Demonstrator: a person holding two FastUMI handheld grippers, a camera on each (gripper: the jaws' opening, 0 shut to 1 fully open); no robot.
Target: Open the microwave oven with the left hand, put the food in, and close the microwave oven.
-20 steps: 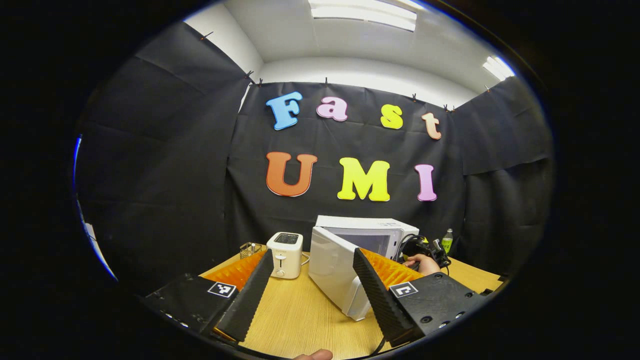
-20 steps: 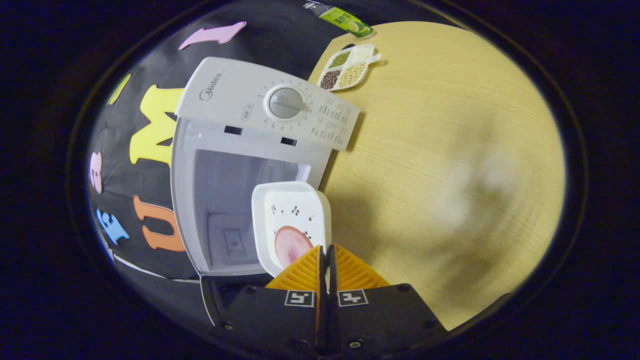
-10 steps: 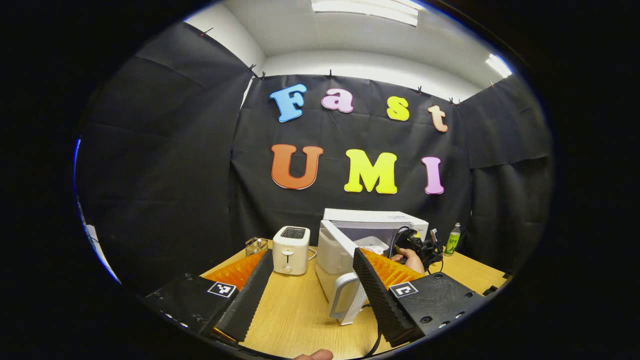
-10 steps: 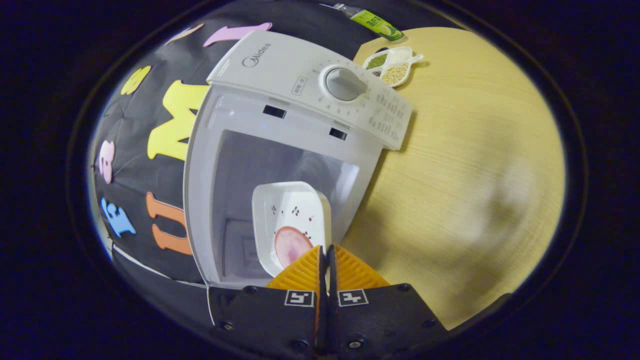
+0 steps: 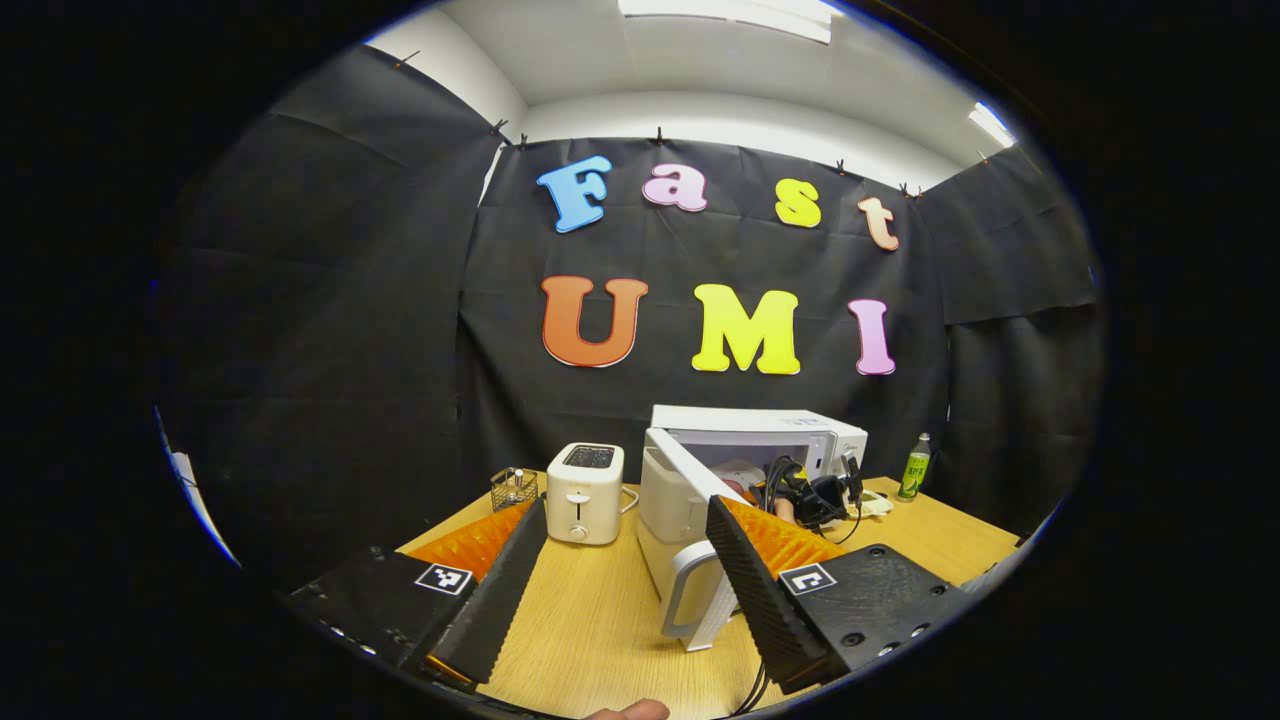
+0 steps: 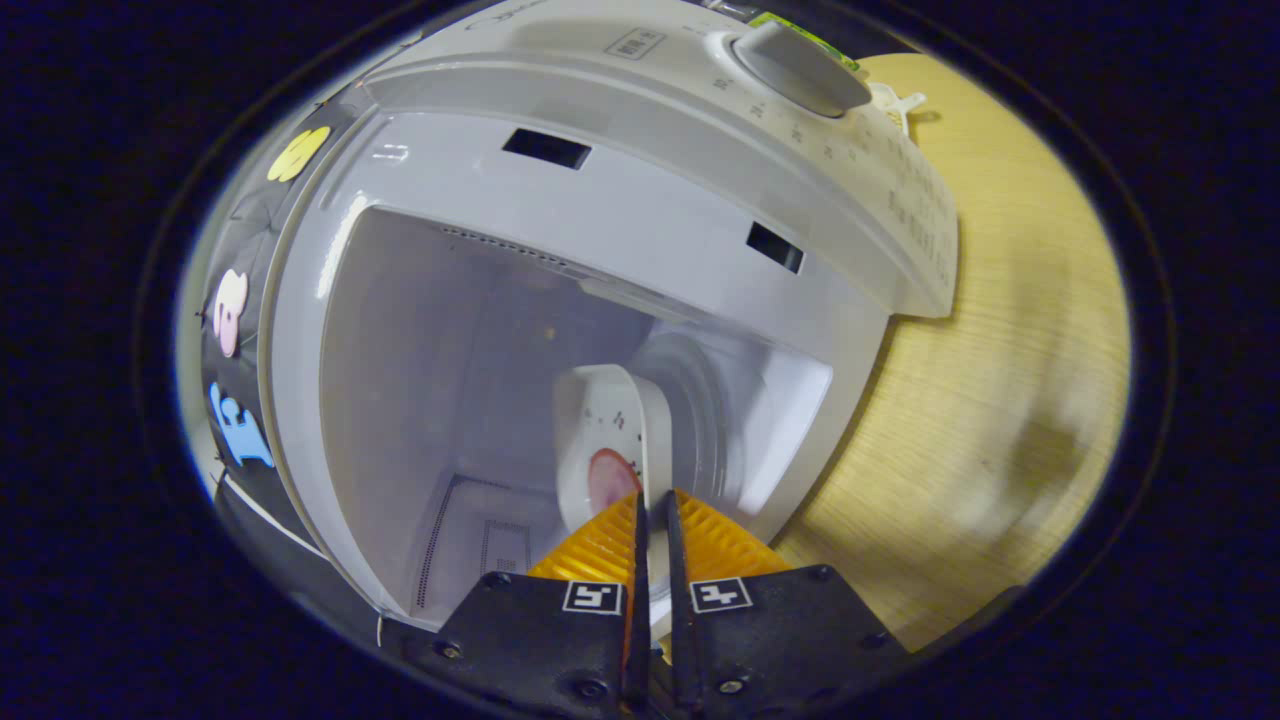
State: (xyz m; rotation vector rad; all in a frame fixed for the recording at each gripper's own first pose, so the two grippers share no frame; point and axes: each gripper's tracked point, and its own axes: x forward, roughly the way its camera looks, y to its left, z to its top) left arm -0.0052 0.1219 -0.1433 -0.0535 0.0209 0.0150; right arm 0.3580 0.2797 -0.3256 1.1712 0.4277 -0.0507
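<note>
Inside the open microwave oven [image 6: 560, 330], the right hand-held gripper [image 6: 652, 515] reaches forward, its orange fingers [image 6: 600, 545] clenched on the near rim of one white plate of food [image 6: 610, 450], which hangs edge-up within the cavity. Back over the table [image 5: 590, 630], the left hand-held gripper [image 5: 625, 560] hovers level with fingers spread wide, grasping nothing; ahead of it stand one white toaster [image 5: 585, 492], the microwave's swung-out door [image 5: 685, 550] and one green bottle [image 5: 913, 467].

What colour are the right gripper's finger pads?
Orange, ridged pads, clamped on the white plate; clearest in the right gripper view.
</note>
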